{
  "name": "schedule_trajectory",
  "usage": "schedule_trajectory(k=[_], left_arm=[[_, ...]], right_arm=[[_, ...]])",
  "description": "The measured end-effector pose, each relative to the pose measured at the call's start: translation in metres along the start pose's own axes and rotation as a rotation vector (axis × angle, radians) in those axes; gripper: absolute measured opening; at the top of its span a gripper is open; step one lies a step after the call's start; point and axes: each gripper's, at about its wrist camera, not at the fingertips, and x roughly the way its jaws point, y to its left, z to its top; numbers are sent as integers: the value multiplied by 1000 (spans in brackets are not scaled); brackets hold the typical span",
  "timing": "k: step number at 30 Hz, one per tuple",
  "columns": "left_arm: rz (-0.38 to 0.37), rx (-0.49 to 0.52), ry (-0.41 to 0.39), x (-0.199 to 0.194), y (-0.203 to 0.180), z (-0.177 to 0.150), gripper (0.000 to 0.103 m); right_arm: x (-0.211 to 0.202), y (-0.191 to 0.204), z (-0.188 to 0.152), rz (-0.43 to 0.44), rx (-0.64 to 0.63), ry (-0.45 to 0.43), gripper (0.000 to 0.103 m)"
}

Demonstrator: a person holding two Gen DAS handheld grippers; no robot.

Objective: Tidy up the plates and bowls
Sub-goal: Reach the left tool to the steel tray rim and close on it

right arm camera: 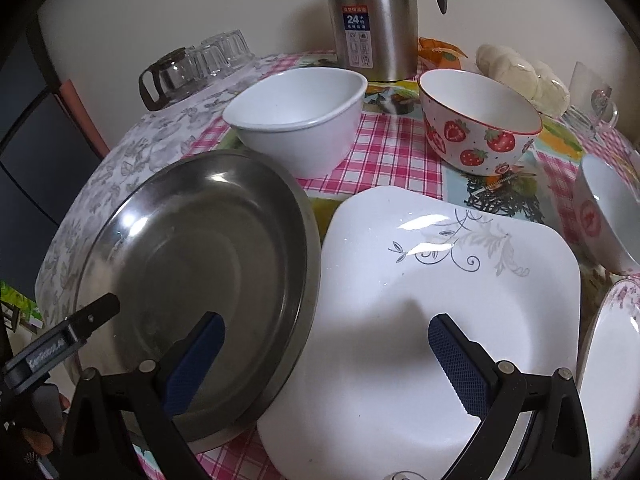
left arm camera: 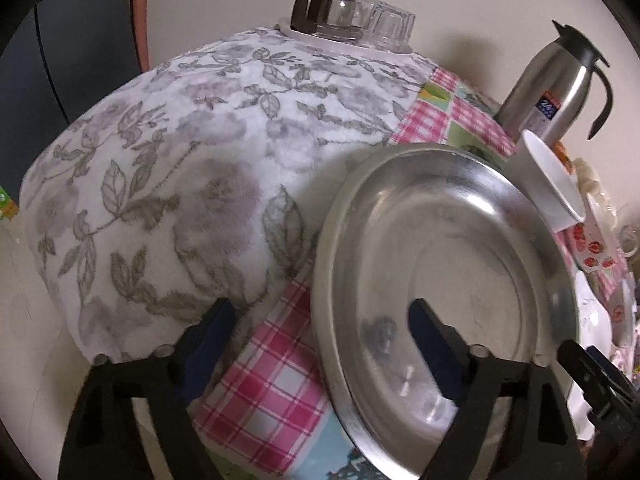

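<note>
The left gripper (left arm camera: 320,344) points steeply down at the near edge of the table, its jaws spread and straddling the left rim of the steel plate (left arm camera: 444,280); one finger (left arm camera: 212,340) sits outside over the pink checked cloth (left arm camera: 268,384), the other above the plate's floor. Whether the pads touch the rim cannot be told. From this gripper the plate fills the 12 to 3 o'clock side, and the floral towel (left arm camera: 168,184) spreads from 9 to 12 o'clock.

The right gripper (right arm camera: 326,364) is also spread wide, pinching nothing. It hangs over the seam where the steel plate (right arm camera: 188,280) meets the square white plate (right arm camera: 440,292): the left finger over the steel plate at 9 o'clock, the right finger over the white plate at 3 o'clock. The steel plate's rim overlaps the white plate's left edge.

Farther off at 11 o'clock stands a plain white bowl (right arm camera: 298,120), at 1 o'clock a strawberry bowl (right arm camera: 480,124), with a steel flask (right arm camera: 372,20) behind them.
</note>
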Motion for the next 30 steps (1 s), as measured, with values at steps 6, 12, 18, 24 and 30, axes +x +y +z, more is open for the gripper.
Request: schedule_trajectory(k=[6,12,18,24,30], left_arm=[[2,-28,-9,1,8,10,47],[-2,-42,-23,-1,13,10,38],[3,-82,-23,-4,28,9,36],[-12,-108,-29,-7,40,6,36],[-17,-111,-30,-6,42,8,36]], right_arm=[[-3,-2,-1,-2,8,-4,103],[-5,-1,-2,14,16,-10,103],[-1,8,-3,32,11,-3,103],[-7,31,-3,65,-50,-50,95],[-7,50,-4,71,-115,-72,83]])
